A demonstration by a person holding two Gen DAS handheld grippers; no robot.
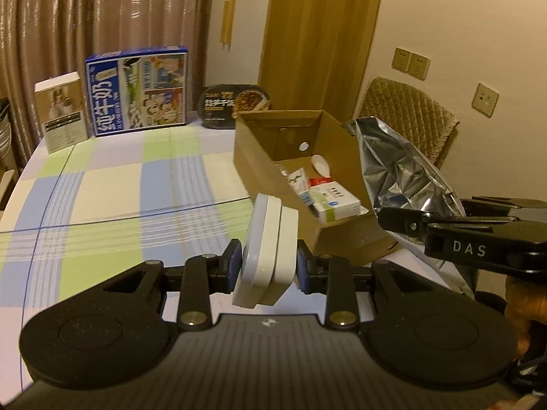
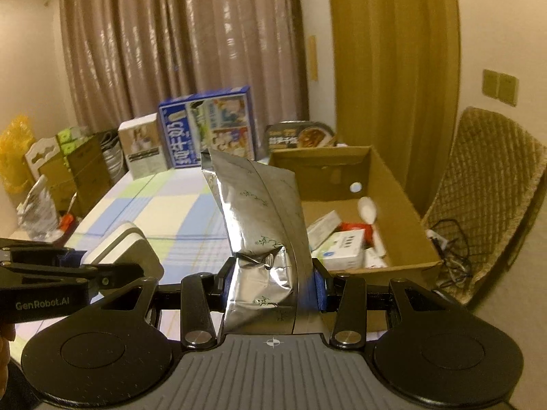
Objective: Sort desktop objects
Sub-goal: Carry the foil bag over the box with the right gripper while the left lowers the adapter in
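Your left tool is clamped on a flat white case, with one blue pad on each of its broad sides. The case stands on its edge and leans a little, held above the checked tabletop, just beside the near left corner of the cardboard box.

Your right tool is clamped on a silver foil bag. The pads squeeze the lower part of the bag, where the foil is wrinkled, and the upper part rises upright and bends slightly to the left. In the left wrist view this bag hangs at the right side of the box, close to its wall.

The box is open at the top and sits on the right part of the tabletop. Inside it lie a white packet with blue print, a small red thing and a white spoon.

At the far edge of the tabletop stand a blue milk carton, a smaller white carton and a black food bowl.
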